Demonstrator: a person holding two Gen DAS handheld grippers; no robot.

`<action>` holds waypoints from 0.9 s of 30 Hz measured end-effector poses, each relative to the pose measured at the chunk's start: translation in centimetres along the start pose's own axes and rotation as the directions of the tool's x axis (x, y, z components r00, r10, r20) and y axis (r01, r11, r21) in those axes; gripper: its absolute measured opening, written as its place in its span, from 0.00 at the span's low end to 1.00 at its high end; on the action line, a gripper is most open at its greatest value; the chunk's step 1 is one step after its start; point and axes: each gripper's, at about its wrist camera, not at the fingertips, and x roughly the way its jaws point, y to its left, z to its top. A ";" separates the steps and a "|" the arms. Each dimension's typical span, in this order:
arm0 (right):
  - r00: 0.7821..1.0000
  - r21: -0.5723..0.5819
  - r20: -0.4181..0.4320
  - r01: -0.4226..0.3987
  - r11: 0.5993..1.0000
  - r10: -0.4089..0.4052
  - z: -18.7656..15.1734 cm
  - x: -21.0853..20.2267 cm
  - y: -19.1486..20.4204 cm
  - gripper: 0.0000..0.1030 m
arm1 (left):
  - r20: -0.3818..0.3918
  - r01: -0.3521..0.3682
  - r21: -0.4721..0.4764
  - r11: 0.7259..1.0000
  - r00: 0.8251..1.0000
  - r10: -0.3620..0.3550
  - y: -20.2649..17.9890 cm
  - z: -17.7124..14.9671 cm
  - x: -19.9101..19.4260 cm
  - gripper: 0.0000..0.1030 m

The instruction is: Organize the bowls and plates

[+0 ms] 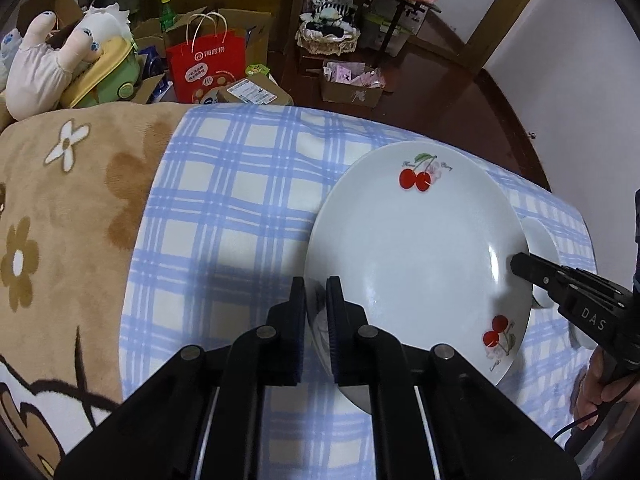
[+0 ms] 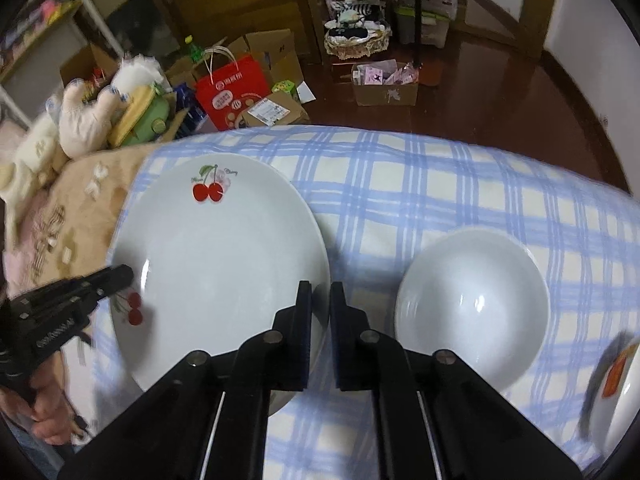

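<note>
Left gripper [image 1: 316,292]: matte black throughout. Two flat, rectangular finger plates with dark blue ribbed pads on their inner faces. Each finger is carried on paired angular linkage arms, jointed with round grey metal pins. Thin pale rods run lengthwise along the body at the bottom of the frame.

Right gripper [image 2: 321,292]: the same black build, linkage arms and grey pivot pins. In the left wrist view, its side carries white lettering "DAS".

A black cable trails beneath the person's hand [image 1: 600,384], lower right of the left wrist view.
</note>
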 end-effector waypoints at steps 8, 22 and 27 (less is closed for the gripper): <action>0.999 0.015 0.038 0.021 1.000 -0.021 -3.5 -4.5 0.3 0.08 | 0.024 -0.005 0.040 0.999 1.000 0.004 -2.0 -3.1 -3.9 0.09; 0.994 0.091 0.095 0.040 0.995 -0.049 -10.7 -13.1 -2.6 0.08 | 0.058 0.054 0.135 0.989 0.996 -0.062 -7.2 -9.5 -10.1 0.09; 0.991 0.108 0.105 0.068 0.992 -0.080 -13.9 -16.0 -3.8 0.08 | 0.057 0.072 0.175 0.982 0.995 -0.084 -9.4 -11.8 -11.6 0.09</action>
